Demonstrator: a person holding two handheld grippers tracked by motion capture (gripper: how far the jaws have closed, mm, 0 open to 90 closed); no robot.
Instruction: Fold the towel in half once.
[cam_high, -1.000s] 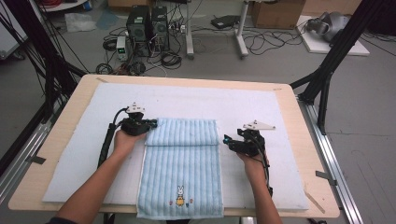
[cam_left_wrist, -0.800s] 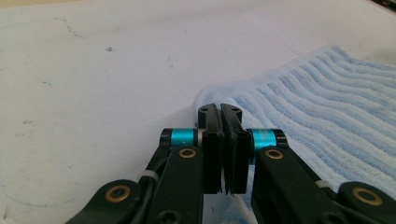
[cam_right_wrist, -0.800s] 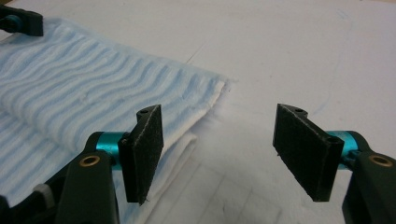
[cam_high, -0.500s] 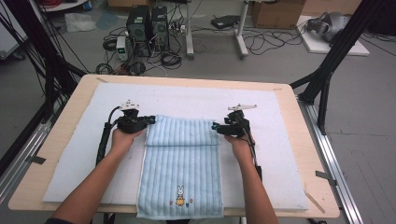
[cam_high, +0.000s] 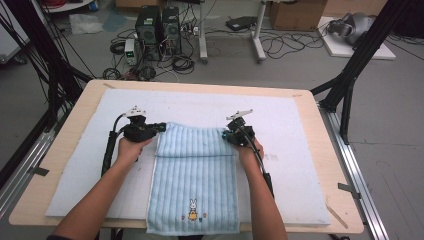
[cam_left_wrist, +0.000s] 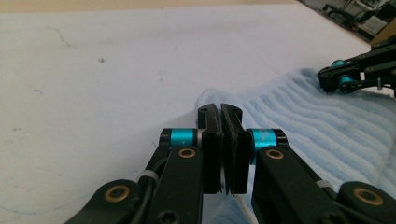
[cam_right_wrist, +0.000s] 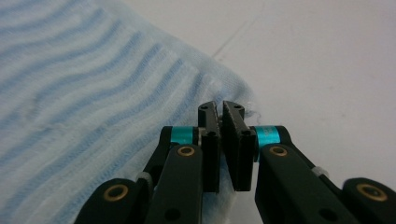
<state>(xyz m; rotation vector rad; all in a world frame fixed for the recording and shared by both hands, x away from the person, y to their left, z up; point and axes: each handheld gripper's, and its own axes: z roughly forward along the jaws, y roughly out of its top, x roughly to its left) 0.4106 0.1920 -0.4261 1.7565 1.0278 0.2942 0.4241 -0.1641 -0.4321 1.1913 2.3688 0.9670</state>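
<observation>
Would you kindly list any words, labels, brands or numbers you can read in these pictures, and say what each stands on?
None can be read.
Towel: a small embroidered rabbit picture near its near edge, no lettering.
White mat: a faint mark, too blurred to read.

My desk (cam_high: 320, 125) is a pale wooden top with rounded corners. A white mat (cam_high: 300, 150) covers most of it, leaving wood bare round the edges. On the mat lies my light blue striped towel (cam_high: 195, 185), its far end folded over, its near edge with the rabbit picture hanging past the front edge.
</observation>
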